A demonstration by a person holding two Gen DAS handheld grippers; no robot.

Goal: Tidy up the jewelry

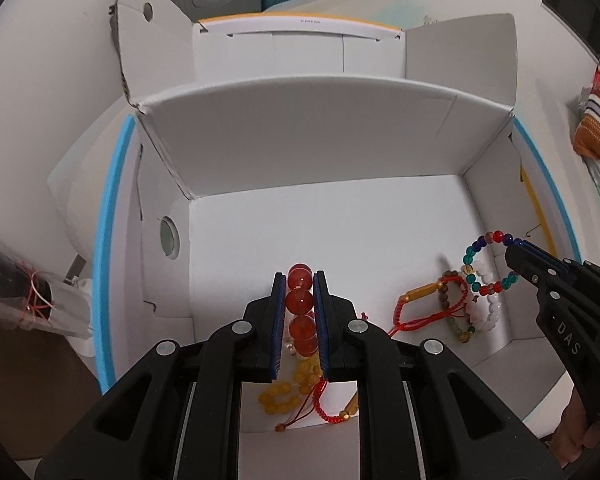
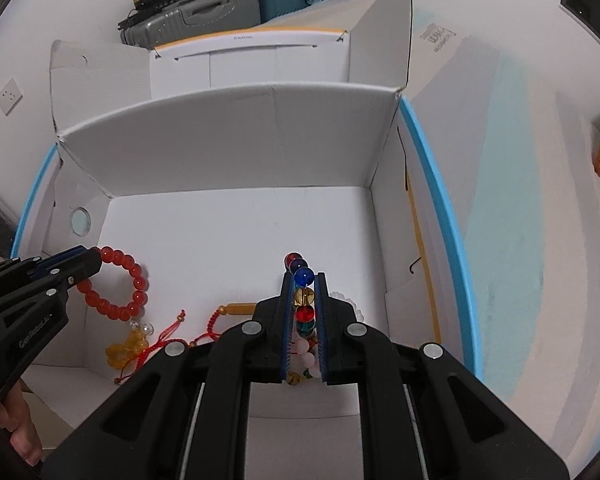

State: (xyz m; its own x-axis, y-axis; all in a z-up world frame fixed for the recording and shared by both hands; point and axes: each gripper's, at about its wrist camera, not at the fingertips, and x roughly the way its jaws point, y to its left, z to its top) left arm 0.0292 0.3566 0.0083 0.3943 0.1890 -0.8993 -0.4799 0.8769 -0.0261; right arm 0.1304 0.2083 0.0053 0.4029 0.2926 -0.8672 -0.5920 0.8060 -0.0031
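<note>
Left gripper [image 1: 300,284] of mine is clenched on the red bead bracelet [image 1: 300,308], three fat beads pinched between the blue pads, over the near left floor of the white box [image 1: 320,140]. Under it in this view lie the yellow bead bracelet [image 1: 284,396] and a red cord bracelet [image 1: 328,412]. Off to the right sits a small heap: another red cord bracelet with a gold tube [image 1: 428,300], a white bead bracelet [image 1: 492,312], and my right gripper [image 1: 516,244] gripping the multicolour bead bracelet [image 1: 484,264] at its far edge.

From the right wrist, the right gripper [image 2: 304,284] is shut on that multicolour bracelet [image 2: 303,292], a line of blue, amber and red beads between the pads; pale beads below are, I think, the white bracelet [image 2: 350,300], though my fingers hide most of it. At the left, the left gripper [image 2: 94,258] has the red bracelet [image 2: 120,284] by its rim, ring hanging toward the floor beside the yellow beads [image 2: 126,350].

To do this well, I judge I should set each ring down on bare floor, well apart from the cords, and only loosen once beads rest flat, so nothing rolls or snags.
</note>
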